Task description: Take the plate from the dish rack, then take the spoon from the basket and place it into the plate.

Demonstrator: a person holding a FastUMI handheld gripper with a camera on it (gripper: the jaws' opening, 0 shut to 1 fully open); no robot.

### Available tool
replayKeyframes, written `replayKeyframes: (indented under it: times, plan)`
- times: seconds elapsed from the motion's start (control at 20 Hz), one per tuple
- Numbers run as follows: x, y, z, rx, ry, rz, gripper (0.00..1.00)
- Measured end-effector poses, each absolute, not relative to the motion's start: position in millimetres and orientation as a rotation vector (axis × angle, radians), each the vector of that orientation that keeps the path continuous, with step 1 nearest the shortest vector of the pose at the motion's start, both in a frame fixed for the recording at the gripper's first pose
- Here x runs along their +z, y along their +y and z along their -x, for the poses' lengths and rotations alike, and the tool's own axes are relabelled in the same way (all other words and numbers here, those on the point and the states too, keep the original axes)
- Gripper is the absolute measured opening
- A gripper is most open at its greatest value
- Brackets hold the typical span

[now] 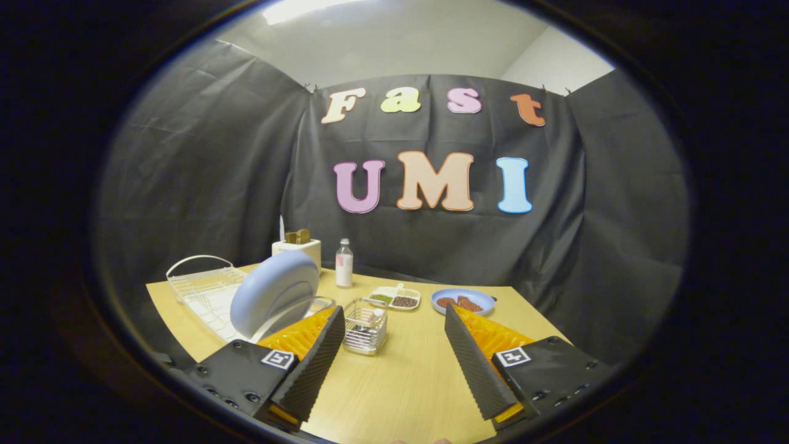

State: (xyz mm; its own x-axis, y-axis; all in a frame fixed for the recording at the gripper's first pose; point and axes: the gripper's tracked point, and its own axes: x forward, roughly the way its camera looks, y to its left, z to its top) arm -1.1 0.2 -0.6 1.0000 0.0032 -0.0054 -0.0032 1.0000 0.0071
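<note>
1. Two ribbed black fingers of the gripper (394,357) stand wide apart over bare wooden table (407,382), holding nothing; the plate is not yet taken, so that grab looks like the step in hand.
2. Just ahead of the left finger sits the wire basket (365,325), with what may be the spoon's pale handle poking up inside it. It is too small to be sure. Leave it alone for now.
3. Left of the basket, partly behind the left finger, the pale blue plate (274,291) stands on edge in the white dish rack (200,290), tilted back.
4. My call: swing left, line the open fingers up with the plate's upper rim, one finger on each face, and close only once the rim sits deep between the pads.
5. Lift straight up along the rack's slot. Dragging sideways could snag the wires or tip the rack.
6. Farther back: a divided snack tray (395,298), a small blue dish (463,301) with brown pieces, a bottle (344,264) and a white box (297,248) by the wall. Keep clear of all four.
</note>
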Motion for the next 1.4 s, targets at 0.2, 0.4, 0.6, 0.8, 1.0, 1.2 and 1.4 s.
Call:
replayKeyframes:
  times: [0.2, 0.4, 0.6, 0.8, 1.0, 1.2, 1.4]
  plan:
    - [3, -5, 4, -0.001, -0.005, -0.026, 1.00]
    - [5, -11, 6, -0.012, -0.013, -0.037, 1.00]
    - [1, -12, 5, -0.018, -0.001, -0.039, 1.00]
    - [-3, -6, 1, -0.014, 0.012, -0.036, 1.00]
    - [0, 5, 0, 0.005, 0.006, -0.031, 1.00]
    - [4, 27, -7, 0.048, 0.013, -0.024, 1.00]
    - [26, 53, -27, 0.066, 0.031, -0.012, 1.00]
